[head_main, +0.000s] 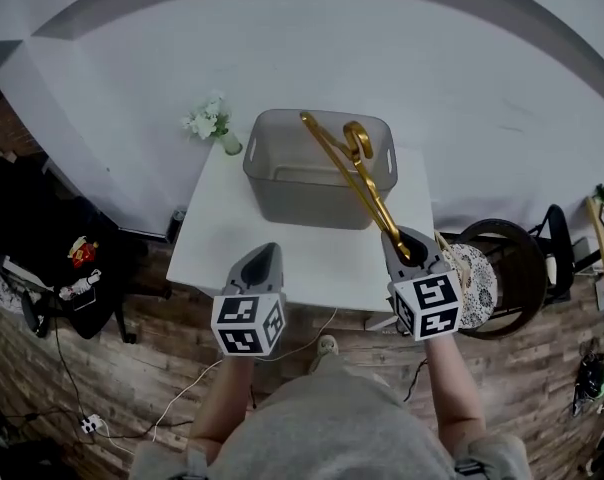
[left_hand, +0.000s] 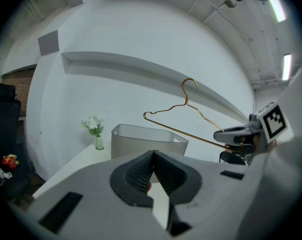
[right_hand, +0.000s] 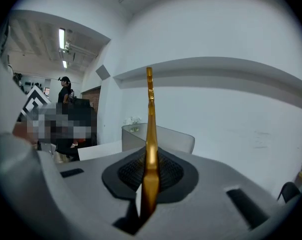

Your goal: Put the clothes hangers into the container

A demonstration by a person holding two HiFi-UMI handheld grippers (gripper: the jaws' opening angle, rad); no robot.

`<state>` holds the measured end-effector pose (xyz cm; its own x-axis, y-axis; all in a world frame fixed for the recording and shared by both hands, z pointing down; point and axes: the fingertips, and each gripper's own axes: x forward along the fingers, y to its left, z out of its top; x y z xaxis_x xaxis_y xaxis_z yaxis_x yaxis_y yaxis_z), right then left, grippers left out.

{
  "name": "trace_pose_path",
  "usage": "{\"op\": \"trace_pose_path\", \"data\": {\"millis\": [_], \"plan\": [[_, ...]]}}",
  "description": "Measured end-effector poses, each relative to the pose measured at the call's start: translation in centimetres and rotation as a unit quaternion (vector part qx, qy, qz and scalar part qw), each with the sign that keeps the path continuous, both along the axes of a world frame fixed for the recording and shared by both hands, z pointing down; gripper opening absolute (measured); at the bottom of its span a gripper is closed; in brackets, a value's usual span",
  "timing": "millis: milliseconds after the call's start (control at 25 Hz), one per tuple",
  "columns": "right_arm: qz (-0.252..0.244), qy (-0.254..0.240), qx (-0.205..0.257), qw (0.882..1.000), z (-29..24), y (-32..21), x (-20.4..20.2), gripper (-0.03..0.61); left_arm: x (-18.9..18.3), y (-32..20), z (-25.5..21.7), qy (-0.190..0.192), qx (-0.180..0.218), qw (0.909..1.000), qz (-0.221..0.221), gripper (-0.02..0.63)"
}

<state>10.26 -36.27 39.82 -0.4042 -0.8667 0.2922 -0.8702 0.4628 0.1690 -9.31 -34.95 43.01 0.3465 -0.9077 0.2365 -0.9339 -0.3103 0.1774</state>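
Note:
The grey plastic container (head_main: 282, 183) stands at the back of the white table (head_main: 232, 238); it also shows in the left gripper view (left_hand: 141, 141) and the right gripper view (right_hand: 178, 140). My right gripper (head_main: 407, 240) is shut on one end of a gold clothes hanger (head_main: 360, 178), which reaches forward over the container's rim with its hook above the inside. From the side, the hanger (left_hand: 186, 132) hangs in the air, held by the right gripper (left_hand: 236, 134). Its gold bar (right_hand: 151, 134) runs straight up between the pads. My left gripper (head_main: 266, 253) hovers at the table's near edge, shut and empty (left_hand: 153, 154).
A small vase of white flowers (head_main: 214, 123) stands at the table's back left corner. A round dark chair (head_main: 517, 268) with a patterned cushion (head_main: 474, 280) is just right of the table. Cables lie on the wooden floor, and dark clutter sits at the far left.

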Motion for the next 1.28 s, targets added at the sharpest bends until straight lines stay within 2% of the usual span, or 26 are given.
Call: {"op": "trace_pose_path", "data": {"millis": [280, 560, 960, 1280], "plan": [[-0.042, 0.044, -0.026, 0.998, -0.3, -6.7, 0.4, 0.037, 0.4, -4.4, 0.0, 0.002, 0.000, 0.9998, -0.021, 0.006], [-0.092, 0.093, -0.059, 0.990, 0.4, -12.2, -0.1, 0.037, 0.1, -7.3, 0.3, -0.001, -0.005, 0.9991, -0.043, 0.006], [-0.147, 0.176, -0.110, 0.967, 3.2, -17.6, -0.9, 0.037, 0.4, -9.7, 0.8, -0.002, -0.006, 0.9979, -0.065, 0.006], [-0.189, 0.243, -0.151, 0.939, 6.6, -20.5, -2.4, 0.038, 0.8, -11.3, 1.0, -0.003, -0.005, 0.9968, -0.080, 0.006]]}}
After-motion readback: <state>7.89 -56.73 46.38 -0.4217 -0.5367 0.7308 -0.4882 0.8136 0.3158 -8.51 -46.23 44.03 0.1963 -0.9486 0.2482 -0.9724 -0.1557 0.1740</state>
